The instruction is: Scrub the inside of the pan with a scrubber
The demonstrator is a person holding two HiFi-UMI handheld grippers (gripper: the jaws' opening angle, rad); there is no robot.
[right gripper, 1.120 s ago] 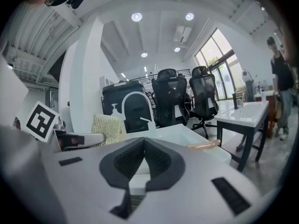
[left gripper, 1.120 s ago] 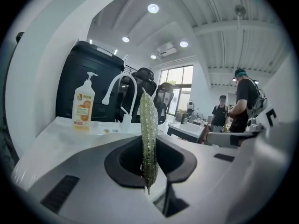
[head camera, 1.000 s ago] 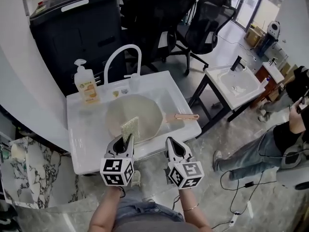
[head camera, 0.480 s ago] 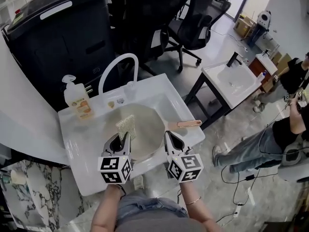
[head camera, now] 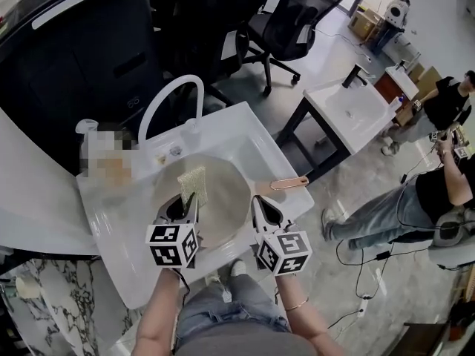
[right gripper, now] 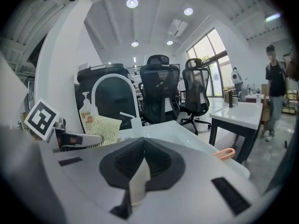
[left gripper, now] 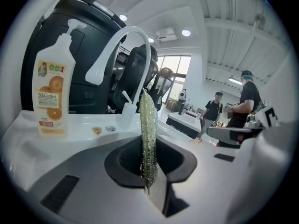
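One pan [head camera: 226, 199] lies in one white sink [head camera: 245, 128], its coppery handle [head camera: 289, 182] reaching right across the sink's rim. There is one scrubber [head camera: 193, 182], a pale green-yellow pad. There are two tongs, one in each hand.

The left tongs [head camera: 184, 205] are clamped tight on the scrubber's near edge. In the left gripper view the pad stands upright, seen edge on, and rises from between the jaws. From the head view it hangs over the left part of the pan's inside. Whether it touches the metal cannot be told.

The right tongs [head camera: 261, 208] are closed, jaw against jaw, with nothing between them. They sit at the sink's near rim, just near of where the handle joins the pan, and touch neither.

One white arched faucet [head camera: 167, 95] stands at the far edge of the sink. One pump bottle [left gripper: 50, 94] with an orange label stands to its left on the surface. A second, smaller sink [head camera: 349, 102] sits on a dark-legged table far right. The right gripper view shows two black office chairs [right gripper: 160, 92] [right gripper: 195, 90] beyond the sink. Two people [head camera: 445, 99] [head camera: 404, 213] stand at the far right.
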